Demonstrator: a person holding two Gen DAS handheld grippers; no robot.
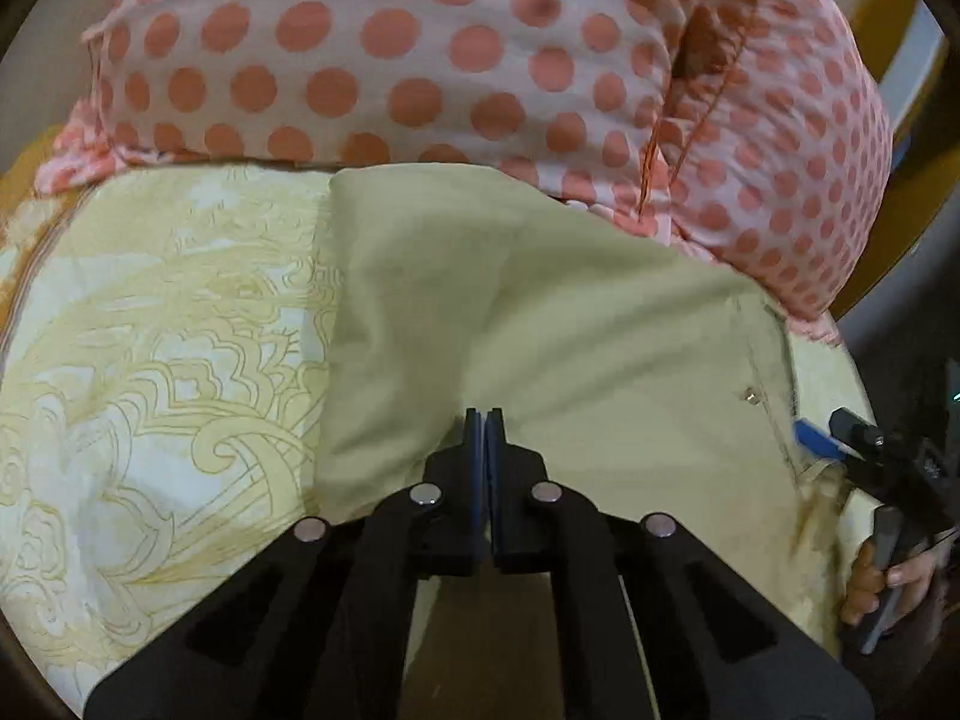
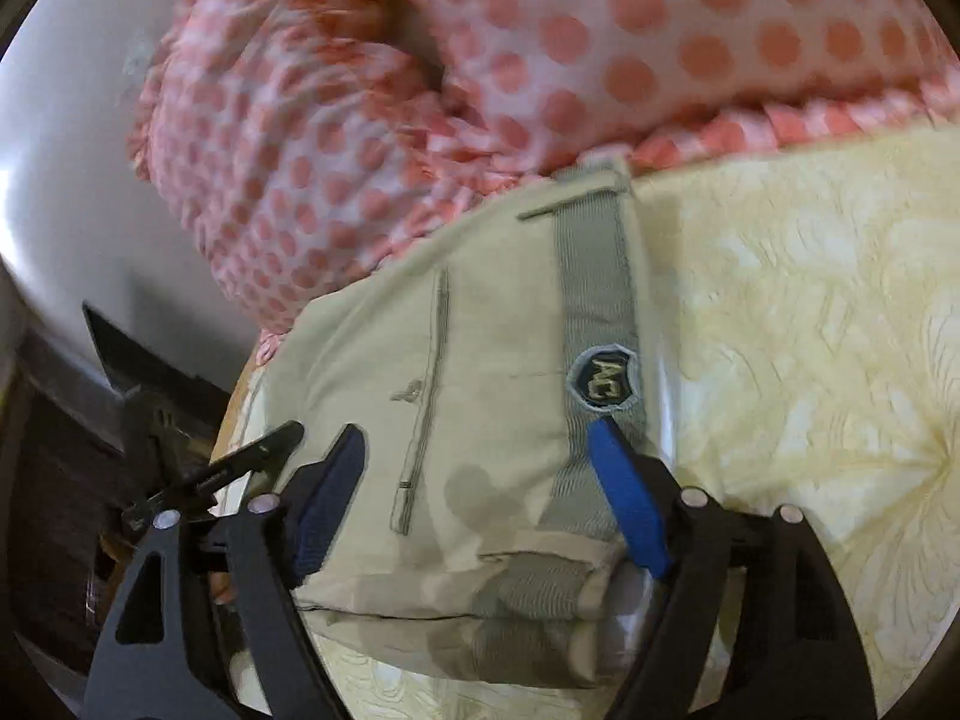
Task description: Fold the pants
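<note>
Pale khaki-green pants [image 1: 540, 330] lie folded on a yellow patterned bedspread [image 1: 150, 360]. In the left wrist view my left gripper [image 1: 486, 420] is shut just above the cloth near its front edge, with nothing seen between the pads. In the right wrist view the pants [image 2: 492, 372] show the grey waistband [image 2: 594, 300], a round logo patch [image 2: 603, 381] and a pocket seam. My right gripper [image 2: 477, 432] is open and straddles the waistband end, with its blue pad [image 2: 624, 492] on the band. It also shows at the right edge of the left wrist view [image 1: 819, 441].
A pink pillow with coral dots [image 1: 420, 48] lies at the back against the pants, and is also in the right wrist view [image 2: 360, 150]. The bed edge and a dark floor area [image 2: 54, 450] are at the left of the right wrist view. The bedspread [image 2: 810, 330] extends right.
</note>
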